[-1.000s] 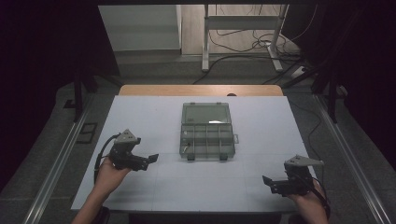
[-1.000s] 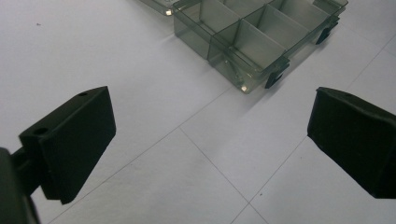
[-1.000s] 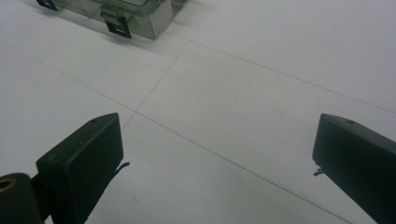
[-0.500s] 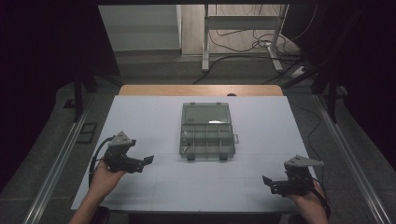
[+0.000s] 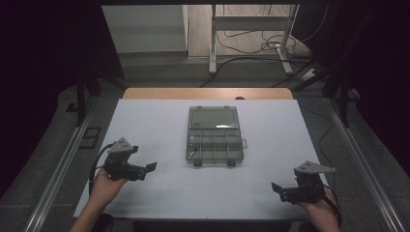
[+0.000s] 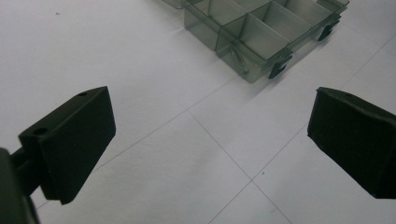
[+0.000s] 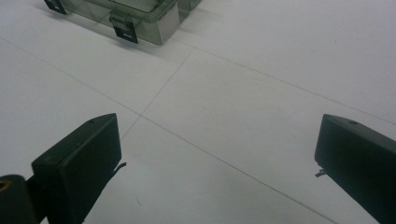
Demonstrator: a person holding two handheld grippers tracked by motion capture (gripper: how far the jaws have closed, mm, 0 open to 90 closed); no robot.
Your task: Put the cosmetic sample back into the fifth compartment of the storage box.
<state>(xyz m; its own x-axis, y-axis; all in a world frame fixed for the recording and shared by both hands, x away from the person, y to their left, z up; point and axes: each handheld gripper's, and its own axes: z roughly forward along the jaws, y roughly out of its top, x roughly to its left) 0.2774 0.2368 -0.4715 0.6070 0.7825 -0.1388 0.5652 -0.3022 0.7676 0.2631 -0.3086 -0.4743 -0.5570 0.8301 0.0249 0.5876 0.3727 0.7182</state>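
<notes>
At what looked like the approach step, the left gripper (image 5: 151, 166) and right gripper (image 5: 275, 188), jaws apart and empty, flanked an open translucent grey plastic compartment box (image 5: 213, 134) mid white counter (image 5: 145, 121); next likely meant reaching inward.

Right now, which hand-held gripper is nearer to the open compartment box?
The left one. The left hand-held gripper sits just off the box's near-left corner, jaws open. The right hand-held gripper is farther back, toward the table's near-right corner, also open.
</notes>
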